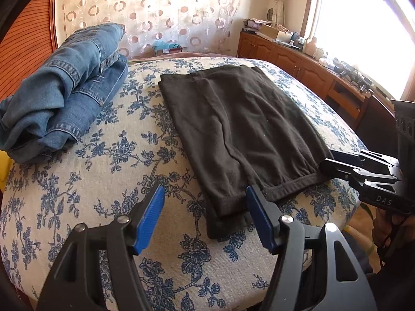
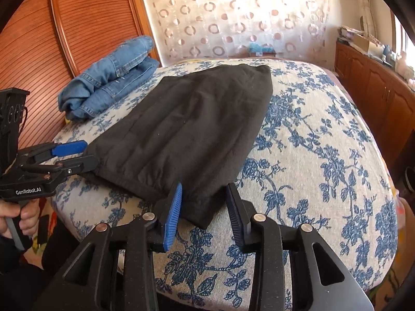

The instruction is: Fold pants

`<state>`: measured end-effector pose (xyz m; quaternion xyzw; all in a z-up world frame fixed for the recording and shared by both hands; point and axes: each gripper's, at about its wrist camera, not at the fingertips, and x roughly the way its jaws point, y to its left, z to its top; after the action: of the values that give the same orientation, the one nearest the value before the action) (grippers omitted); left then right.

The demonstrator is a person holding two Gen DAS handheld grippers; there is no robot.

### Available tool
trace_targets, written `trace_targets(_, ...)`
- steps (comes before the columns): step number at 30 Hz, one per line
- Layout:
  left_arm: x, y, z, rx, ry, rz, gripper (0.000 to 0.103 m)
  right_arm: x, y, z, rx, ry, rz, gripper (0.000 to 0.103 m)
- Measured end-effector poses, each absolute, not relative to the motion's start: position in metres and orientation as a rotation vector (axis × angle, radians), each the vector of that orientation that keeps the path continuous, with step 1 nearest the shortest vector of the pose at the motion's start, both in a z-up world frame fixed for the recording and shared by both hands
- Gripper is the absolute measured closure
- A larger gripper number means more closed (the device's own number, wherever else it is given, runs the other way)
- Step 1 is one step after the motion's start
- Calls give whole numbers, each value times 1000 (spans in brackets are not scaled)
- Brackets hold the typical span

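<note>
Black pants (image 1: 233, 127) lie folded flat on the blue-flowered bedspread (image 1: 103, 171), cuffs at the near edge; they also show in the right wrist view (image 2: 186, 129). My left gripper (image 1: 205, 215) is open, its blue pads on either side of the near left cuff corner, holding nothing. My right gripper (image 2: 203, 207) is open just above the near right cuff corner. Each gripper shows in the other's view: the right one (image 1: 337, 168) at the cuff's right edge, the left one (image 2: 83, 153) at the pants' left corner.
A folded pair of blue jeans (image 1: 64, 90) lies at the far left of the bed, also seen in the right wrist view (image 2: 111, 77). A ribbed wooden panel (image 2: 77, 26) stands on the left. Wooden cabinets (image 1: 298, 62) with clutter run under the window on the right.
</note>
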<state>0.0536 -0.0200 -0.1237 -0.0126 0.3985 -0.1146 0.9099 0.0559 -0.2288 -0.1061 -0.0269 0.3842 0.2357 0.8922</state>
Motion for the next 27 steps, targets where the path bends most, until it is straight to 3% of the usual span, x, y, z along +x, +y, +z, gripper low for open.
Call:
trace_targets(4, 57, -18, -130, -46, 837, -242, 38, 54, -228, -107, -56, 792, 485, 64)
trace_targets(12, 57, -20, -133, -25, 807, -236, 34, 45, -220, -110, -110, 760, 474, 49)
trace_targets(21, 52, -17, -133, -29, 810, -256, 34, 40, -225, -109, -79, 767, 470, 49)
trace_targets(25, 46, -18, -132, -33, 808, -267, 46, 39, -227, -109, -65, 769, 464, 50)
trace_targets(27, 44, -20, -132, -38, 807, -281, 58, 39, -227, -109, -68, 767, 458, 59)
